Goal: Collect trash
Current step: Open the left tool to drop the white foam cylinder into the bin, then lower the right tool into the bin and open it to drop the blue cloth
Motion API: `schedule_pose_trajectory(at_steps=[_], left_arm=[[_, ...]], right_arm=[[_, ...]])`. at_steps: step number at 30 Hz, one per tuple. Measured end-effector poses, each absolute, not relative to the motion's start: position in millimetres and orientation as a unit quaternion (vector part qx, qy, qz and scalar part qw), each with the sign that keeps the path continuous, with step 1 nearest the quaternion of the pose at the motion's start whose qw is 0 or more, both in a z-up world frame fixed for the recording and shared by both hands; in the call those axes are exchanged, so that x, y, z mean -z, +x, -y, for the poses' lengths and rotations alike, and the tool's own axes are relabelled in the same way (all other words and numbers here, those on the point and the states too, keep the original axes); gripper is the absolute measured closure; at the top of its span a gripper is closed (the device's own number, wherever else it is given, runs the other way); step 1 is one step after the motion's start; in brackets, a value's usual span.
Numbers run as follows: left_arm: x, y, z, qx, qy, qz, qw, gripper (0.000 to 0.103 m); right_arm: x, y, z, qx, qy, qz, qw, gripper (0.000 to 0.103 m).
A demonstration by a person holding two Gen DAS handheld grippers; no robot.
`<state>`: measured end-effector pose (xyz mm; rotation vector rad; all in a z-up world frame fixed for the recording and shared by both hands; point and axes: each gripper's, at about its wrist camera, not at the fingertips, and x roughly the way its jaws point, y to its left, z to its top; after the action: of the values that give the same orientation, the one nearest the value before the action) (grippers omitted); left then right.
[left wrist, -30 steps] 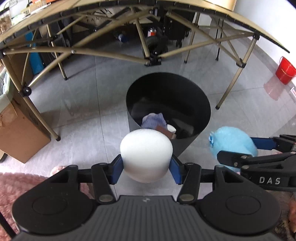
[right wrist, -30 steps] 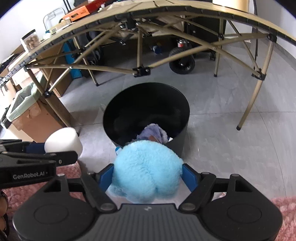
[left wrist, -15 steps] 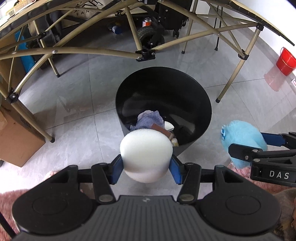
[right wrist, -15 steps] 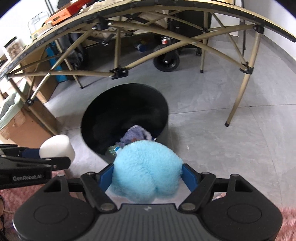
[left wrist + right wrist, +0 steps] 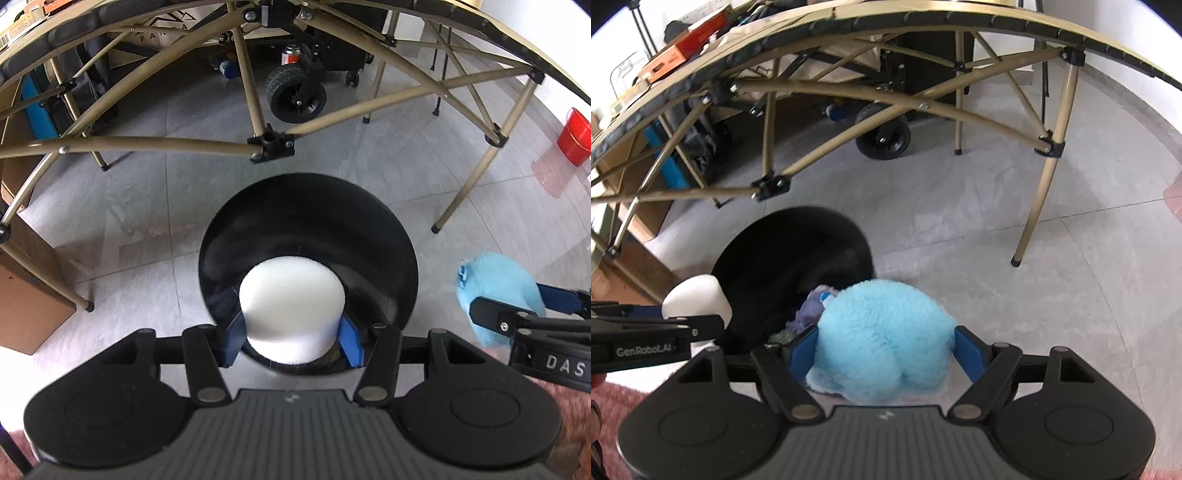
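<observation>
Black left tool (image 5: 292,338) and right tool (image 5: 885,349): blue fingertips, silver screws, ribbed grey housing, white "DAS" and "GenRobot.AI" lettering.

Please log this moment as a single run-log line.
left gripper: shut on white foam cylinder, over black bin | right gripper: shut on blue fluffy toy, beside bin | nothing dropped yet
</observation>
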<state>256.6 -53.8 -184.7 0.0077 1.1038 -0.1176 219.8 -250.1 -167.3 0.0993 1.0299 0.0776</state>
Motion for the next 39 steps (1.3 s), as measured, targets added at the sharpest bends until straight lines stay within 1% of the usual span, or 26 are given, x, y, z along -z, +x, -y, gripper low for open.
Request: schedule_pose_trajectory(at_steps=[13, 21, 24, 26, 28, 29, 32, 39], left_arm=[[215, 303, 80, 0.015, -0.027, -0.552, 0.833, 0.049], [231, 309, 85, -0.010, -0.030, -0.565, 0.824, 0.049], [232, 310, 86, -0.017, -0.024, -0.566, 0.824, 0.047], [232, 310, 86, -0.018, -0.021, -0.562, 0.827, 0.037], [231, 309, 84, -0.022, -0.033, -0.560, 0.828, 0.007], [231, 309, 81, -0.028, -0.040, -0.558, 0.829, 0.002], [230, 310, 78, -0.036, -0.043, -0.555, 0.830, 0.000], [235, 311, 76, -0.043, -0.033, -0.567, 0.822, 0.000]], right_arm=[[178, 248, 266, 0.010, 0.052, -0.492, 0.869, 0.026], [187, 249, 269, 0.021, 0.042, -0.504, 0.862, 0.026], [187, 249, 270, 0.022, 0.041, -0.504, 0.863, 0.026], [187, 249, 269, 0.020, 0.040, -0.503, 0.863, 0.026], [188, 248, 269, 0.019, 0.040, -0.504, 0.863, 0.026], [187, 248, 268, 0.019, 0.040, -0.504, 0.863, 0.026], [187, 247, 268, 0.020, 0.041, -0.503, 0.863, 0.026], [187, 247, 268, 0.018, 0.040, -0.503, 0.863, 0.026]])
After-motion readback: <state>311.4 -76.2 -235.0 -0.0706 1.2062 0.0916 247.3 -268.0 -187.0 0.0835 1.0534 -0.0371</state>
